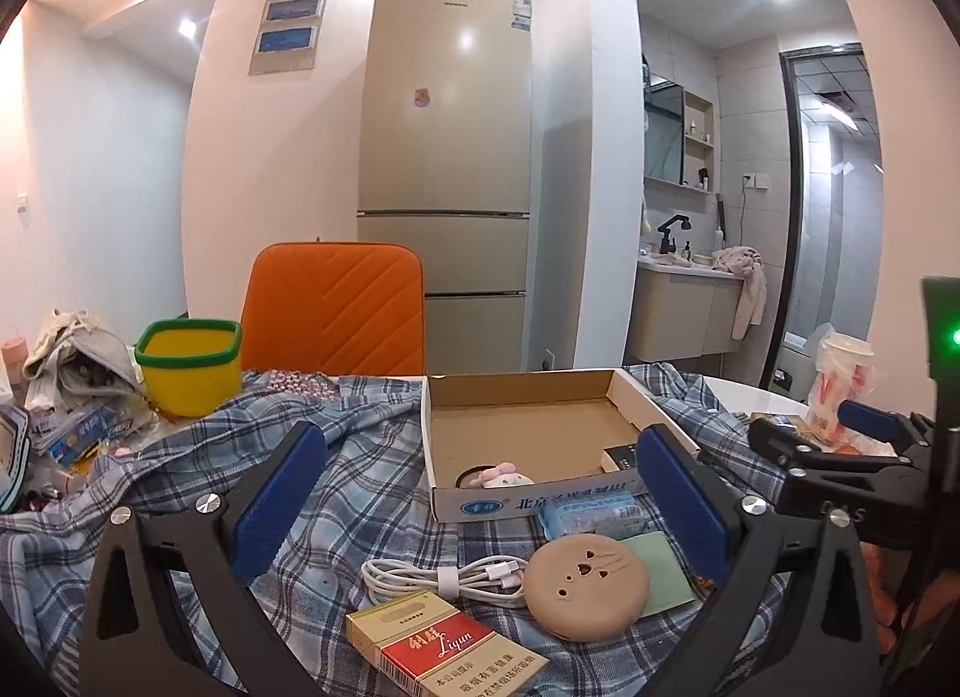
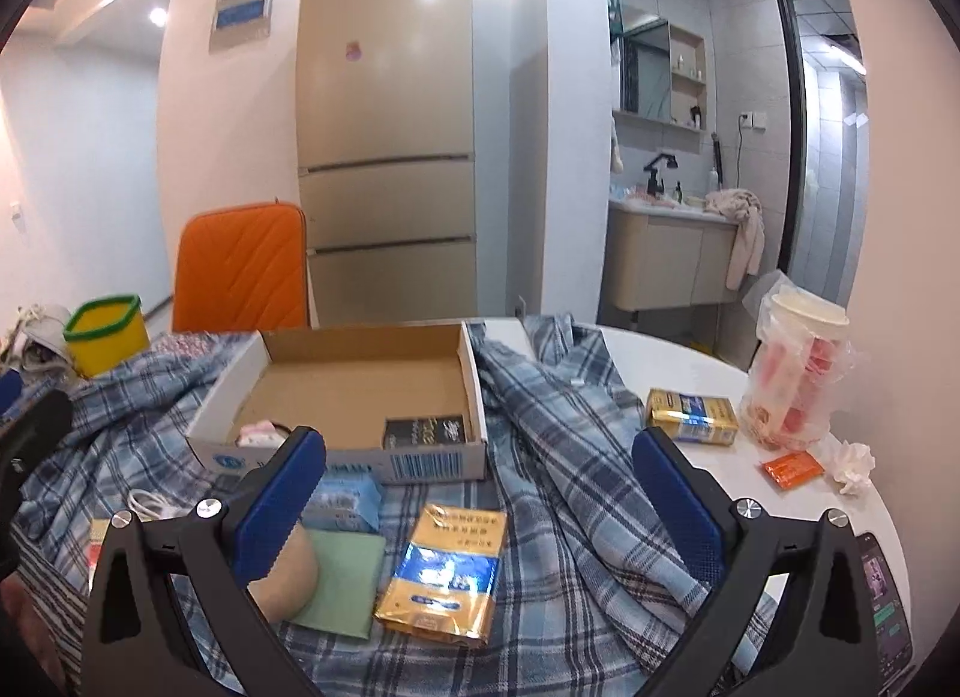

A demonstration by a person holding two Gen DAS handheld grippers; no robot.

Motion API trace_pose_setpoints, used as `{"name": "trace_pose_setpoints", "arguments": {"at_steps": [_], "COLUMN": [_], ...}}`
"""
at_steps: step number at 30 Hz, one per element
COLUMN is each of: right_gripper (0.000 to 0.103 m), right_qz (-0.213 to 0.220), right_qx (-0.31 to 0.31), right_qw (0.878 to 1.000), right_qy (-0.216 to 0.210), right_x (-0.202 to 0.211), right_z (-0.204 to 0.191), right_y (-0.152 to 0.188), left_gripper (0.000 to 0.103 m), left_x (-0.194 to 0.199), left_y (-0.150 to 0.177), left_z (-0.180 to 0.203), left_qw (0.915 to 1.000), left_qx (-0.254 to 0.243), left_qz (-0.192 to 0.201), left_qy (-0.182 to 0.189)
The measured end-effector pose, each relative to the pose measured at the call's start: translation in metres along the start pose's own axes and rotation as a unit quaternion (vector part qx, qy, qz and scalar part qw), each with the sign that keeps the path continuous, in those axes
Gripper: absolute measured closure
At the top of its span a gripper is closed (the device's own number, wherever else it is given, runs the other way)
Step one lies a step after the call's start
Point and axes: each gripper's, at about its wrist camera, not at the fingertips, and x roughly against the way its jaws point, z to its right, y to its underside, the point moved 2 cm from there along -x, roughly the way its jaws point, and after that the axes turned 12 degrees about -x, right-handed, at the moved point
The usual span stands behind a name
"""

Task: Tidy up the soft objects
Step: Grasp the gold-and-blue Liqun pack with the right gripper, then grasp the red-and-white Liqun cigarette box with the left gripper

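A shallow cardboard box (image 1: 528, 433) (image 2: 360, 379) lies on a blue plaid shirt (image 1: 360, 457) (image 2: 570, 487). Inside it are a pink-and-white plush hair tie (image 1: 501, 475) (image 2: 261, 433) and a small black box (image 2: 423, 430). In front of the box lie a blue tissue pack (image 1: 591, 514) (image 2: 345, 502), a round tan soft pad (image 1: 588, 586) (image 2: 288, 583), a green cloth (image 1: 660, 574) (image 2: 342, 583) and a white cable (image 1: 444, 577). My left gripper (image 1: 480, 499) is open and empty above these. My right gripper (image 2: 480, 493) is open and empty above a gold packet (image 2: 444, 571).
A red cigarette pack (image 1: 444, 646) lies nearest in the left wrist view. A yellow bin with a green rim (image 1: 189, 367) (image 2: 108, 331) and an orange chair (image 1: 336, 307) stand behind. At the right are a second gold packet (image 2: 690, 415), a bagged cup (image 2: 798, 367), an orange sachet (image 2: 792, 469) and a phone (image 2: 885, 601).
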Motion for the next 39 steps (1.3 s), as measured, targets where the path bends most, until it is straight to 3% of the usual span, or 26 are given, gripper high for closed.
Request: {"name": "trace_pose_setpoints", "arguments": {"at_steps": [5,10,15,22,31,34,39], "right_gripper": [0.003,0.013,0.013,0.034,0.034,0.034,0.043], "right_qz": [-0.033,-0.137,-0.186,-0.255,-0.271,-0.298,-0.274], "right_qx": [-0.013,-0.003,-0.001,0.0,-0.002,0.021,0.016], "right_qw": [0.999,0.991,0.983,0.967,0.962,0.954,0.961], "right_qy": [0.008,0.0,-0.002,0.018,0.02,0.023,0.028], "right_x": [-0.013,-0.047,-0.061,-0.085,-0.09,-0.098,-0.091], "right_z": [0.006,0.003,0.002,0.005,0.011,0.003,0.004], "right_y": [0.003,0.018,0.03,0.046,0.051,0.058,0.055], "left_gripper": [0.0,0.0,0.0,0.0,0.0,0.0,0.0], "left_x": [-0.003,-0.011,-0.014,-0.014,-0.015,-0.015,-0.017], "left_y": [0.0,0.005,0.007,0.007,0.007,0.007,0.007], "left_z": [0.001,-0.01,-0.008,-0.005,-0.004,-0.004,-0.003], "left_qw": [0.9997,0.9976,0.9975,0.998,0.9982,0.9982,0.9972], "left_qx": [-0.011,0.006,0.001,-0.002,-0.005,-0.005,-0.007], "left_qz": [-0.015,-0.045,-0.055,-0.053,-0.052,-0.052,-0.061], "left_qy": [-0.019,-0.052,-0.045,-0.033,-0.03,-0.03,-0.042]}}
